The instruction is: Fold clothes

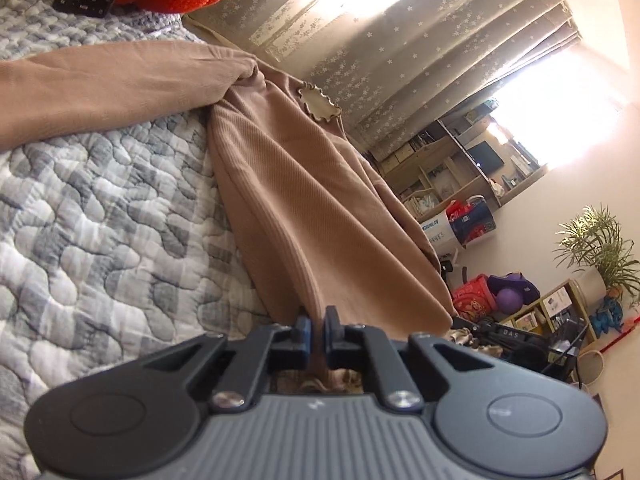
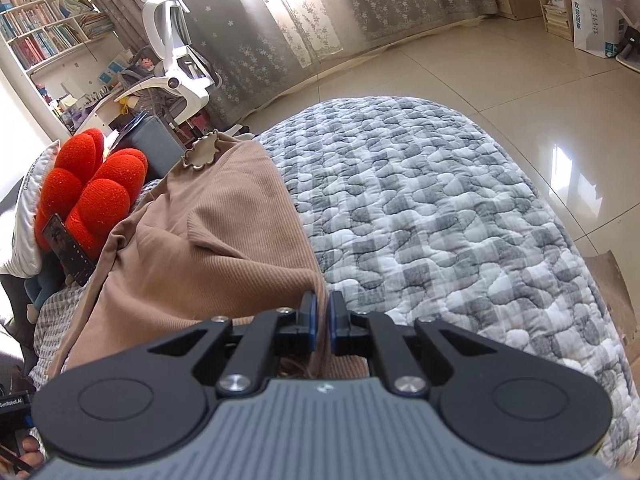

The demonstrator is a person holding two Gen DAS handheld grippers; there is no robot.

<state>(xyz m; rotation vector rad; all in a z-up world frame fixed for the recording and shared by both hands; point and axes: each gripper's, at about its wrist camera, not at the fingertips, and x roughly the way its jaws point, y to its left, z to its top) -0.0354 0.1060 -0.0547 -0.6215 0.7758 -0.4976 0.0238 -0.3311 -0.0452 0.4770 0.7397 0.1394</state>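
Observation:
A tan ribbed sweater (image 1: 288,184) with a cream scalloped collar (image 1: 318,104) lies stretched across the grey quilted bed cover (image 1: 100,216). One sleeve (image 1: 104,92) runs off to the left. My left gripper (image 1: 318,322) is shut on a pinched fold at the sweater's near edge, the cloth passing between its blue pads. In the right wrist view the same sweater (image 2: 208,232) lies on the left part of the quilt (image 2: 440,208), collar (image 2: 202,154) at the far end. My right gripper (image 2: 322,310) is shut on the sweater's near right corner.
A red plush cushion (image 2: 92,192) and a dark flat box (image 2: 68,250) sit at the bed's far left. Beyond the bed are floral curtains (image 2: 320,12), a white office chair (image 2: 176,64), bookshelves (image 2: 44,32), tiled floor (image 2: 500,72), storage shelves (image 1: 448,168) and a potted plant (image 1: 596,244).

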